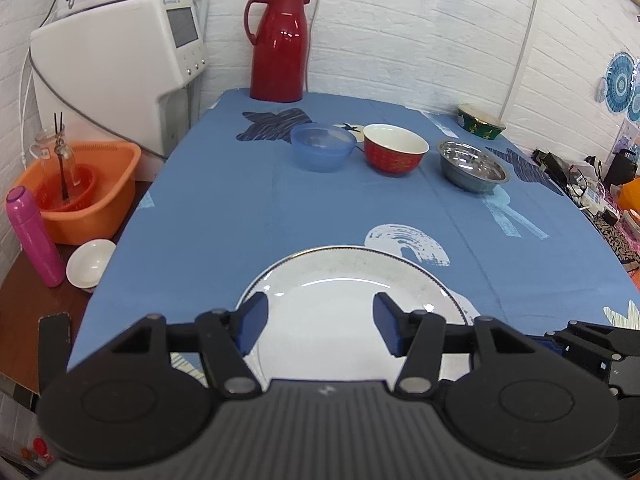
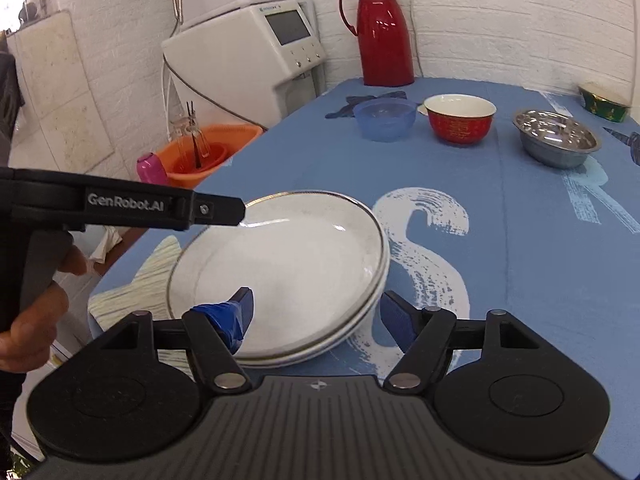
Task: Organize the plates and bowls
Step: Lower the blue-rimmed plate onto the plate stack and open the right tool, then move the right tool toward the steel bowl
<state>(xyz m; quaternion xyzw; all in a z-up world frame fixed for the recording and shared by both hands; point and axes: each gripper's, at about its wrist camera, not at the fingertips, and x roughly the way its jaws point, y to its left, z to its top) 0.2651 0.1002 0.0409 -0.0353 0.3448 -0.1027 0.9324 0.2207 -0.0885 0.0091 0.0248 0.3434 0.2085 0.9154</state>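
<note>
The left gripper (image 1: 320,326) is at the bottom of its frame with the jaws wide apart, above the white plates (image 1: 344,300), and it holds nothing. The right gripper (image 2: 316,312) is also spread open, low in its own frame; its left finger (image 2: 234,316) lies over the plates' near rim and the other finger is beside the rim, on the blue cloth (image 2: 520,240). In the right wrist view two plates are stacked, the upper one a little shifted. A hand (image 2: 28,320) at the left edge holds the left gripper's handle. In the upper middle of both frames three bowls stand in a row: blue bowl (image 1: 323,147), red bowl (image 1: 395,149), steel bowl (image 1: 472,165). A red jug (image 1: 278,44) stands behind them.
</note>
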